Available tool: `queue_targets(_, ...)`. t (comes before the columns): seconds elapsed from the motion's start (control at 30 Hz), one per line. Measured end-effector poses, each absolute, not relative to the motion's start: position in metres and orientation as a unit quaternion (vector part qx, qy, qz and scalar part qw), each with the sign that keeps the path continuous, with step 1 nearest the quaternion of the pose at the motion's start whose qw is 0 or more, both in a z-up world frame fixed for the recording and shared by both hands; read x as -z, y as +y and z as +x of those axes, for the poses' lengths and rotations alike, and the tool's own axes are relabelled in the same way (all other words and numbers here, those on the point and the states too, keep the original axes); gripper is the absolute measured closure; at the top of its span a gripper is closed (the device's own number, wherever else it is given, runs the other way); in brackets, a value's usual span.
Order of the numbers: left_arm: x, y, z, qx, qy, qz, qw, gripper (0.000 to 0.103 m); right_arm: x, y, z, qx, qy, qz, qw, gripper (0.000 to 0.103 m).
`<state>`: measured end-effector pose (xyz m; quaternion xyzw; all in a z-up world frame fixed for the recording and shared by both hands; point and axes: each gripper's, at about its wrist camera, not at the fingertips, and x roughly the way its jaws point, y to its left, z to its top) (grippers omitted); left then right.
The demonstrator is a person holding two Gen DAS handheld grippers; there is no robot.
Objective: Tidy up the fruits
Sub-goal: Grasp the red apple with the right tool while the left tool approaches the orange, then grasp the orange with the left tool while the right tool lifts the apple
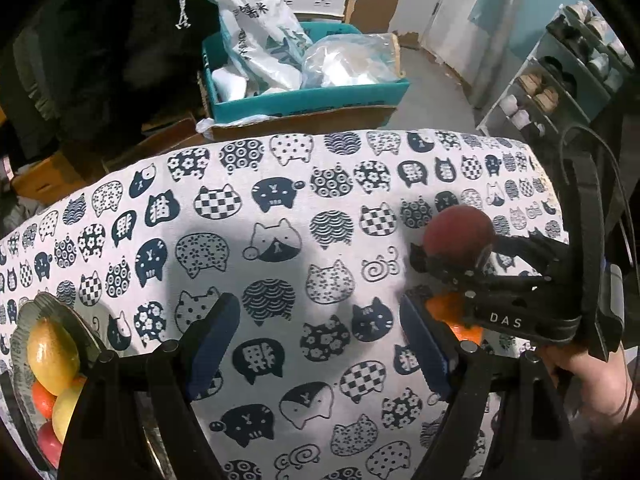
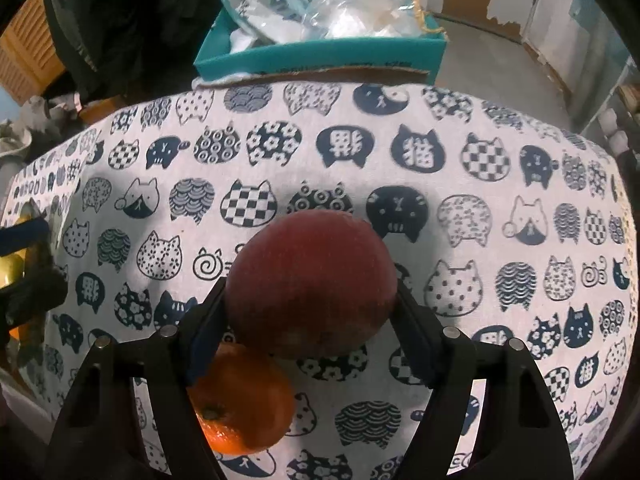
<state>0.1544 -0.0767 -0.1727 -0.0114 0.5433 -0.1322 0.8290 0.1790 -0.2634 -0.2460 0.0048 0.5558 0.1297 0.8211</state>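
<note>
A dark red, round apple point(image 2: 312, 284) sits clamped between the blue-padded fingers of the right gripper point(image 2: 312, 300), held above a counter draped in a white cloth printed with navy cat faces point(image 2: 460, 184). Just below and to the left of the apple, a glossy orange citrus fruit point(image 2: 240, 400) rests on the cloth, apparently untouched, though the right gripper's left finger hides part of it. In the left wrist view, the left gripper point(image 1: 320, 344) hangs with its fingers spread wide and nothing between them, only patterned cloth showing in the gap. Well to the left of the apple, at the counter's edge, a shallow silvery metal bowl point(image 1: 60, 308) already holds a yellow lemon-like fruit point(image 1: 52, 352) on top, with another yellow piece, an orange one and a red one beneath it. Beyond the counter, behind the apple, a teal cardboard box stuffed with white plastic bags point(image 1: 304, 96) stands on the floor. Judged from this layout, the sorting looks more than half done: several fruits are gathered in the bowl, the apple is in transit, and the orange on the cloth remains to be collected.
</note>
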Motion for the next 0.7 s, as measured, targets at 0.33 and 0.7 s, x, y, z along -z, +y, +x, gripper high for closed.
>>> queue_targets(0.33,0.170,-0.114,0.142,0.181,0.544,-0.009,0.819,0.019,0.206,-0.297,0.159,-0.103,0.516,0.029,0.850,0.026)
queue_targets(0.7,0.185,-0.166,0.128,0.222,0.559,0.021,0.799,0.018,0.202,-0.348,0.129,-0.072,0.513,0.063,0.853,0.026)
